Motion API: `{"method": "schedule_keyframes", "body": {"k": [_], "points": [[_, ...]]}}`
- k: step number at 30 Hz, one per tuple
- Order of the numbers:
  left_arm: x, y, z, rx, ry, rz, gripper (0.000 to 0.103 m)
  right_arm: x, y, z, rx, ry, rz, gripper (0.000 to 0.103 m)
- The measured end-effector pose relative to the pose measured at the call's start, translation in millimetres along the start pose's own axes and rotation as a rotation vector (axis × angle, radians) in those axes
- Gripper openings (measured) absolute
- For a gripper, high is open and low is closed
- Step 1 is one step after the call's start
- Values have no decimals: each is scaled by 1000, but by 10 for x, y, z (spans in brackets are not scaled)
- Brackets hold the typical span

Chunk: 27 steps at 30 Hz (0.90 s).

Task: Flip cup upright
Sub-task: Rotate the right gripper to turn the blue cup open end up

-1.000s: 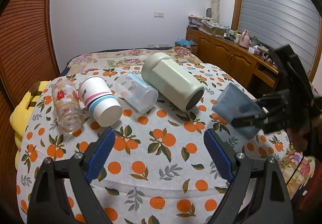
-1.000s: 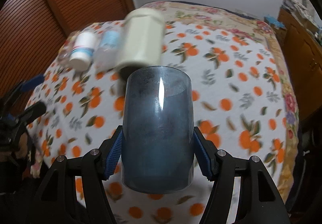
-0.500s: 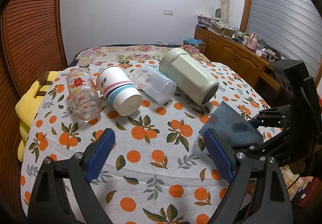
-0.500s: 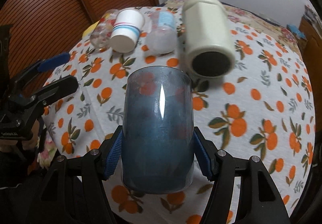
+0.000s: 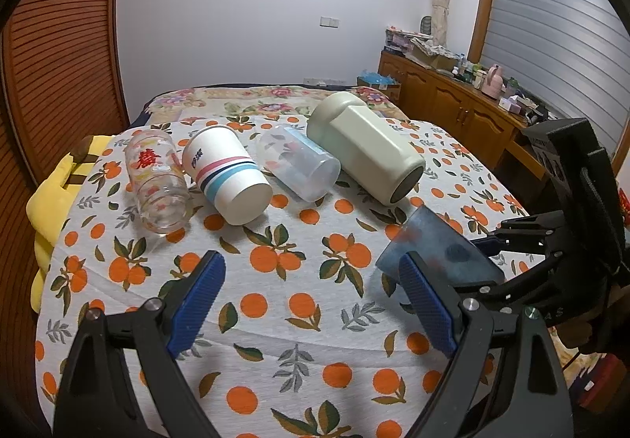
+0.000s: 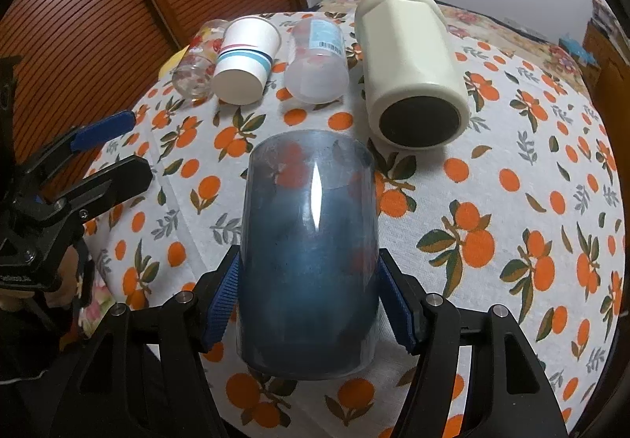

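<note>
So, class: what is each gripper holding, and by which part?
Right gripper: blue cup, by its side walls. Left gripper: nothing, open.

Four cups lying in a row (image 5: 275, 170) block the far side; near tablecloth (image 5: 275, 320) offers open passage.

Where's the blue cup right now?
The blue cup is clamped in the right gripper, held above the tablecloth's near part, in front of the cream tumbler lying on its side.
</note>
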<state>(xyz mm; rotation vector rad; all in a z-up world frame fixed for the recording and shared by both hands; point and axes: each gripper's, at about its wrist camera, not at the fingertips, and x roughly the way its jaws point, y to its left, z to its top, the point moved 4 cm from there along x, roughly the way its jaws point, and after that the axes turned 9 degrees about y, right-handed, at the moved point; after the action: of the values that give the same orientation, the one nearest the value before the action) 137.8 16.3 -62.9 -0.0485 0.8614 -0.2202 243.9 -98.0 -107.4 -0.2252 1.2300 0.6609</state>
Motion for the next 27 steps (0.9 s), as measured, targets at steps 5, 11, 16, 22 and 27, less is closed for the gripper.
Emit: {"method": "schedule_keyframes", "body": {"k": [5,11,16,22,27], "points": [[2,-24,9,-6,4,-7,90,-125,7,-3,-1,-34,7,72],[-14,-141,57,-21,26,-35,90,-425,-26,-96,10,-91,6,72],[-27,-310,119,-50,67,-91,90,-667,-149,-239,28,-146,-52,73],[62,-487,204,-102,154,-129,90,-815,-438,-390,86,-188,-91,73],[252,-580,240,-161,259,-150,90,-839,-620,-471,120,-216,-106,73]]}}
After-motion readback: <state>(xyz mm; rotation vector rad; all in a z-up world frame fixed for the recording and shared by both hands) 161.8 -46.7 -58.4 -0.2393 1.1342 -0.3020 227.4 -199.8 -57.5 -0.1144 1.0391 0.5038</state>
